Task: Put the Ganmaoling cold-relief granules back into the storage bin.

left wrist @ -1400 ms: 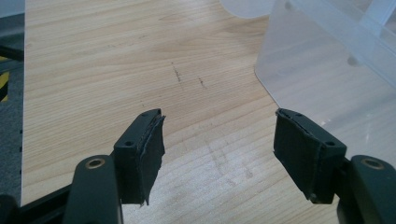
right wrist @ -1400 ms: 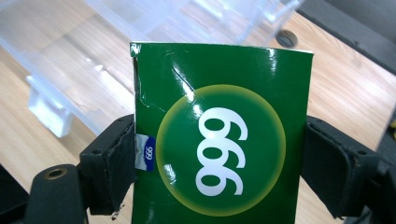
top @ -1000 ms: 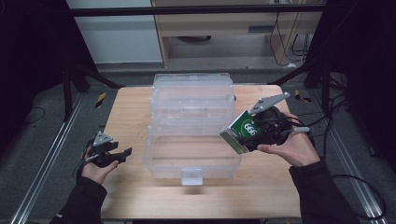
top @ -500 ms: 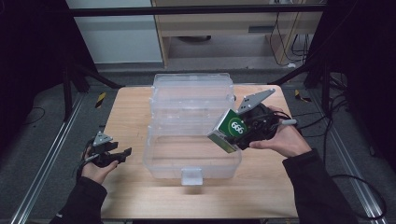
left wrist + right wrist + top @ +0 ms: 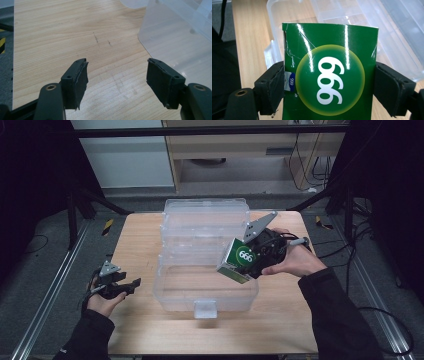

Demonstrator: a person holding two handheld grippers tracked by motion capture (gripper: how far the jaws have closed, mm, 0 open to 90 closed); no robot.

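gripping one green box (image 5: 329, 72), right claw (image 5: 329, 87) over one clear bin (image 5: 172, 285).

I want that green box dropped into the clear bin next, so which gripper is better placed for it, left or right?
Right. The right gripper is shut on the green box, over the clear bin's right rim. The left gripper is open, holding nothing, left of the bin.
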